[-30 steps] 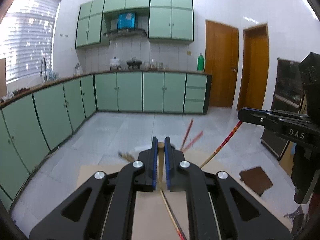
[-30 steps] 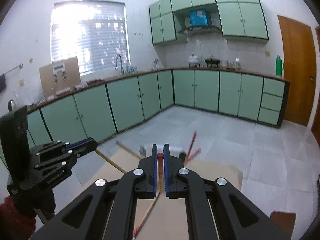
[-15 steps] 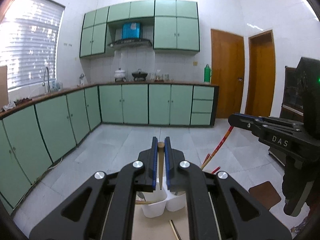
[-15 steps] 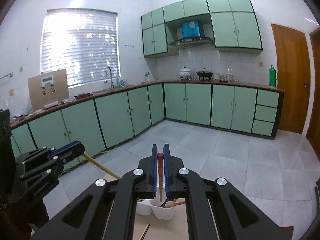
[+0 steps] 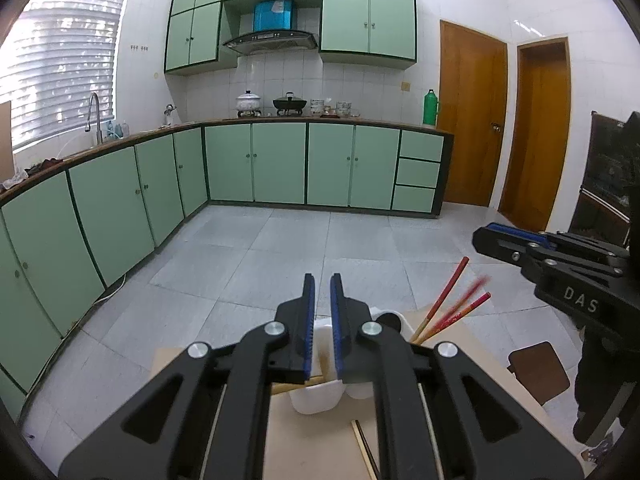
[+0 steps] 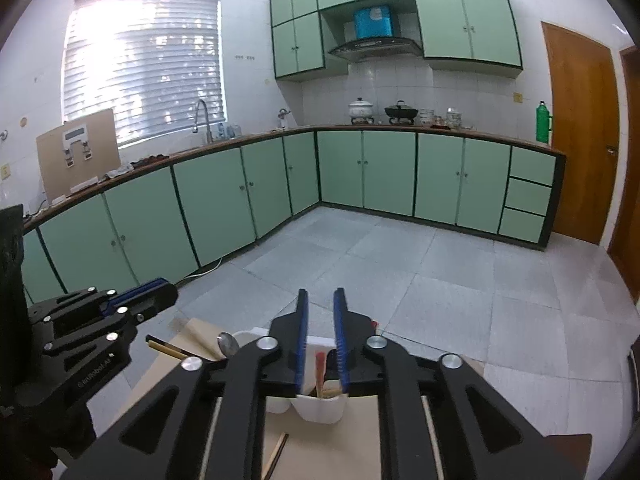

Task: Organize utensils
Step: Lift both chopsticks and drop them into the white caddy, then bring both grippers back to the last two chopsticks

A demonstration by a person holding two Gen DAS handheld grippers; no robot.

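A white utensil holder (image 5: 316, 398) with compartments stands on the pale board; it also shows in the right wrist view (image 6: 320, 410). Red chopsticks (image 5: 452, 306) lean out of its right side. A wooden chopstick (image 5: 296, 386) rests in its left compartment. A red-tipped chopstick (image 6: 320, 372) stands in the compartment under my right gripper. My left gripper (image 5: 322, 320) is open and empty just above the holder. My right gripper (image 6: 321, 332) is open and empty above the holder. A loose chopstick (image 5: 366, 450) lies on the board.
The board (image 5: 320, 440) sits over a tiled floor (image 5: 280, 248). Green cabinets (image 5: 280, 164) line the far wall and left side. A brown pad (image 5: 540, 372) lies at the right. A spoon bowl (image 6: 228, 344) sticks out of the holder's left side.
Both grippers were shut on chopsticks; both have opened and the chopsticks have dropped into the white holder. The views have tilted down slightly toward the holder.
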